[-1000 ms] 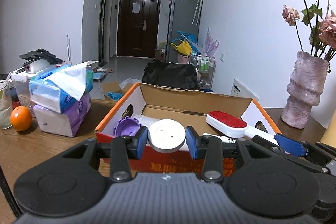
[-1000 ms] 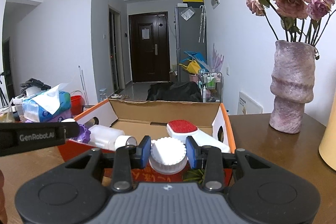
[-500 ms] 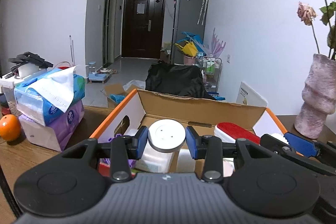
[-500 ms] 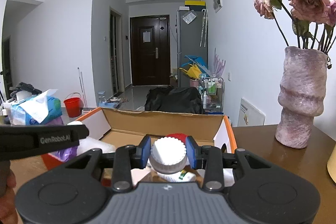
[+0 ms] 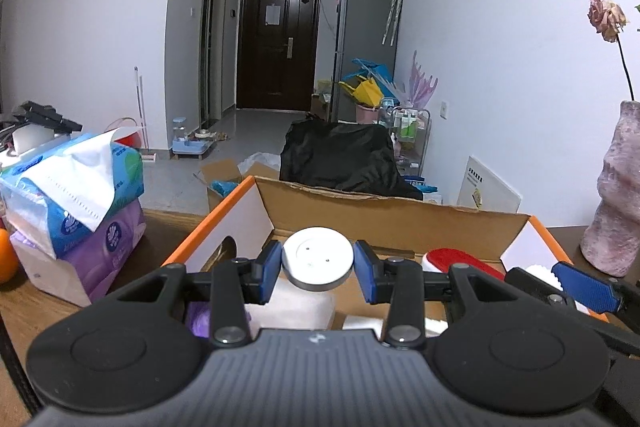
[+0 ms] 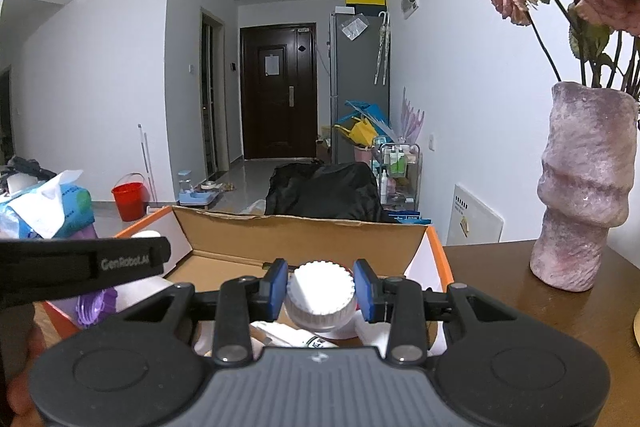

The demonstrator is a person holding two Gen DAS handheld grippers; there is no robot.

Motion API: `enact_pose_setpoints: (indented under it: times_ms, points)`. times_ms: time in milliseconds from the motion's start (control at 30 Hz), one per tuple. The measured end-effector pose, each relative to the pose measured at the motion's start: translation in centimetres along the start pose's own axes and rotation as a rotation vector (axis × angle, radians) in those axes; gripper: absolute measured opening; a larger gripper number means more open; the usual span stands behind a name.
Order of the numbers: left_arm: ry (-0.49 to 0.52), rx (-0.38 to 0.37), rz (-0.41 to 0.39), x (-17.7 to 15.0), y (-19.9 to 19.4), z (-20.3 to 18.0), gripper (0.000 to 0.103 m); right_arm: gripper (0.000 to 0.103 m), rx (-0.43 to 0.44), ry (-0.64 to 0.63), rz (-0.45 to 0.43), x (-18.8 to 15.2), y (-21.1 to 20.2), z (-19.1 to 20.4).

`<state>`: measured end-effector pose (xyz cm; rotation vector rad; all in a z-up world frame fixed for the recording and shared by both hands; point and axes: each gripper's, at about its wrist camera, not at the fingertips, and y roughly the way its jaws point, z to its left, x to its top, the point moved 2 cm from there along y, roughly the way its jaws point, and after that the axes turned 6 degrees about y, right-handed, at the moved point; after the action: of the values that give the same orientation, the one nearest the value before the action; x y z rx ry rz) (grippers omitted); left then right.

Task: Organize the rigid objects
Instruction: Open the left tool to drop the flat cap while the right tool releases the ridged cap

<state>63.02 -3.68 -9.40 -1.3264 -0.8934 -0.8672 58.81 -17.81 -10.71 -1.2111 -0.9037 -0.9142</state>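
My left gripper (image 5: 317,271) is shut on a white bottle with a smooth flat cap (image 5: 317,264), held over the left half of an open orange-edged cardboard box (image 5: 392,215). My right gripper (image 6: 321,289) is shut on a white bottle with a ribbed cap (image 6: 322,296), held over the right half of the same box (image 6: 304,235). Inside lie a red-topped white brush (image 5: 460,259), a purple ribbed lid (image 6: 95,305) and other white containers. The right gripper's blue fingertip (image 5: 584,285) shows in the left wrist view.
Stacked tissue packs (image 5: 76,203) and an orange (image 5: 7,257) sit on the wooden table left of the box. A pink vase (image 6: 584,187) with dried roses stands to the right on the table (image 6: 500,291). The left gripper's body (image 6: 80,263) crosses the right wrist view.
Both grippers have moved forward over the box, each still holding its bottle. The box's front wall has dropped out of view below the fingers.
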Motion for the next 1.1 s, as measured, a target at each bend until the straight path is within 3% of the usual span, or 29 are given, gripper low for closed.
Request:
enact_pose_setpoints:
  times_ms: [500,567,600,667,733,833,1100]
  points:
    - [-0.002,-0.012,0.031,0.5,1.6,0.6,0.041,0.035,-0.03,-0.015,0.016,0.3,2.1,0.1]
    - [0.013,-0.002,0.022,0.5,1.4,0.6,0.052,0.036,-0.039,-0.007,0.018,0.4,2.1,-0.1]
    - [0.019,0.002,0.013,0.6,1.3,0.6,0.057,0.044,-0.047,-0.006,0.022,0.4,2.0,-0.2]
    - [0.024,0.006,-0.002,0.7,0.9,0.7,0.084,0.064,-0.054,0.009,0.021,0.4,1.8,-0.6]
    - [0.018,0.015,-0.018,0.8,0.6,0.9,0.101,0.088,-0.057,0.024,0.013,0.4,1.5,-0.8]
    - [0.026,0.026,-0.04,1.0,0.0,1.0,0.103,0.103,-0.067,0.034,0.0,0.5,1.3,-1.0]
    - [0.037,0.05,-0.042,1.0,-0.8,1.6,0.103,0.103,-0.07,0.05,-0.011,0.8,1.0,-1.2]
